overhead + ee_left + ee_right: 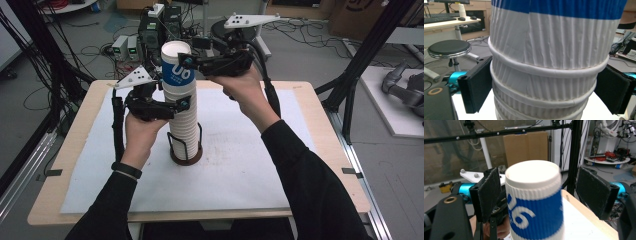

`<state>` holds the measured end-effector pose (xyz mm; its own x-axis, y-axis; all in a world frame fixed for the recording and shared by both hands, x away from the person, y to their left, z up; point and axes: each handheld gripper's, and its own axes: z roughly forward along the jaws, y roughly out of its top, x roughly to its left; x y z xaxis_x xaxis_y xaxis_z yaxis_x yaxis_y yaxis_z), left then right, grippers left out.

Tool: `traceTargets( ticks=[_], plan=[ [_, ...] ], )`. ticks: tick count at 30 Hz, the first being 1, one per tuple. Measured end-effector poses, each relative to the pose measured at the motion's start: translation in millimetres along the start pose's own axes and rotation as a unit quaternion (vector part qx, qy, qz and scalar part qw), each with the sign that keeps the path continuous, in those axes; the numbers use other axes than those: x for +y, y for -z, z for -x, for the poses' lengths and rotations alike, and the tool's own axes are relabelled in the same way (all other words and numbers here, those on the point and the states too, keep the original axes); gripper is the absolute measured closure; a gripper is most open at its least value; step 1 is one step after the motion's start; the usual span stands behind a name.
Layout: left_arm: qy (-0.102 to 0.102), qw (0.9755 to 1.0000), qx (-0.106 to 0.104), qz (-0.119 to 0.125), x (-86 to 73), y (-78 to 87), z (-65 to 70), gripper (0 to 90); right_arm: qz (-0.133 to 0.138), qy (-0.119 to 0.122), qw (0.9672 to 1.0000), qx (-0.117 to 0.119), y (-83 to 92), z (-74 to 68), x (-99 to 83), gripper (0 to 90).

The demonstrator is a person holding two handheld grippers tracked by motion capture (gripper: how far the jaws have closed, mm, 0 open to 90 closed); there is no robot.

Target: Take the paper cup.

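Observation:
A tall stack of ribbed white paper cups (pixel 184 125) stands upright in a black wire holder with a brown base (pixel 186 156) on the white mat. The top cup (pixel 176 67) carries a blue band with white letters. My left gripper (pixel 181 103) grips the stack about halfway up; in the left gripper view both black pads (pixel 475 86) press on the sides of the stack (pixel 544 75). My right gripper (pixel 186 60) is level with the top cup. In the right gripper view that cup (pixel 535 205) sits between the jaws of the right gripper (pixel 539 192), beside the left pad (pixel 487 192), with a gap to the right one.
The white mat (pixel 240 165) covers most of the wooden table (pixel 70 165). Electronics and cables (pixel 150 30) crowd the floor behind the table. A black frame post (pixel 360 70) rises at the right. A round black stool (pixel 449 48) stands off to one side.

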<state>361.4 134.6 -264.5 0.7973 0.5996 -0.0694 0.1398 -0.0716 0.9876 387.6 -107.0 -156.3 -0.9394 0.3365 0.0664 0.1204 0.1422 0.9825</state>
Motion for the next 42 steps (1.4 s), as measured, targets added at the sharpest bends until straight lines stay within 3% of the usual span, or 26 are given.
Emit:
traceTargets(
  ticks=[3,10,11,15,34,42],
  plan=[
    [-0.001,1.0,-0.001,-0.001,0.0,0.3,-0.3,10.7,-0.007,0.009,0.9999,-0.001,-7.5,-4.3,3.4,20.7],
    [-0.001,1.0,-0.001,-0.001,0.1,0.3,-0.2,10.7,-0.026,-0.008,0.9996,-0.006,-19.2,-4.2,7.2,21.0],
    [-0.001,1.0,-0.001,-0.001,0.1,0.3,-0.2,10.7,-0.037,-0.016,0.9992,-0.007,-22.4,-3.3,7.0,27.4],
    [0.0,1.0,-0.001,0.0,0.0,0.7,-0.3,10.7,-0.039,-0.017,0.9991,-0.002,-24.0,-2.4,7.4,29.9],
    [-0.002,1.0,-0.002,-0.003,0.5,0.7,0.2,10.7,0.016,0.008,0.9998,-0.005,-12.2,-12.6,34.0,30.4],
    [-0.001,1.0,-0.001,-0.004,0.7,0.8,0.5,10.8,0.048,0.022,0.9986,-0.008,0.9,-19.2,56.6,30.4]
  ],
)
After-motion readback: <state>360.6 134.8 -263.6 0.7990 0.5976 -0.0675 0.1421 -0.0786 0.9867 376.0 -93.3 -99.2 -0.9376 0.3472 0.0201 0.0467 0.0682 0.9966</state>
